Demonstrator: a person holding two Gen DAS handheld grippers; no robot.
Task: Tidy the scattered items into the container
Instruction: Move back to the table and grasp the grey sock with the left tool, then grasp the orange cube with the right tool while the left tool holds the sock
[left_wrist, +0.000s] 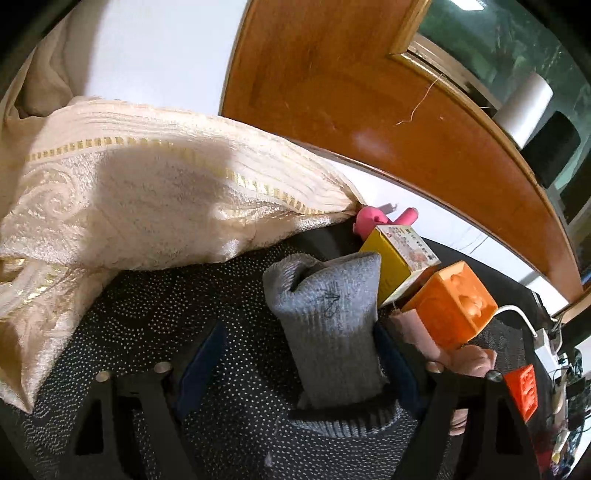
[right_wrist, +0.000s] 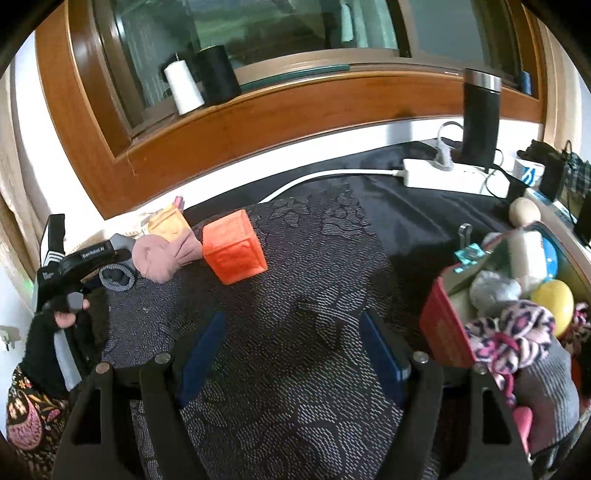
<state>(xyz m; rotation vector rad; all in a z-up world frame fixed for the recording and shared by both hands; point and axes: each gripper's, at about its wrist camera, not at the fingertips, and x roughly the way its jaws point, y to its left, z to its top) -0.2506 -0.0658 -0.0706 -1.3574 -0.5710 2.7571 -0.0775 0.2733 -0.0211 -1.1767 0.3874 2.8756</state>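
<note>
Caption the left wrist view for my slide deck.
Left gripper open around a grey knitted sock on dark dotted cloth.

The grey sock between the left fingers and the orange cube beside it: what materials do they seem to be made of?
The grey sock looks like knitted fabric, matte, with visible ribbing and soft folds. The orange cube seems to be soft plastic or rubber, with a smooth, slightly glossy surface and a moulded relief on one face; which of the two, I cannot tell.

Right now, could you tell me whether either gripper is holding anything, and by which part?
The left gripper is open around the grey sock, not yet gripping. The right gripper is open and holds nothing.
</note>
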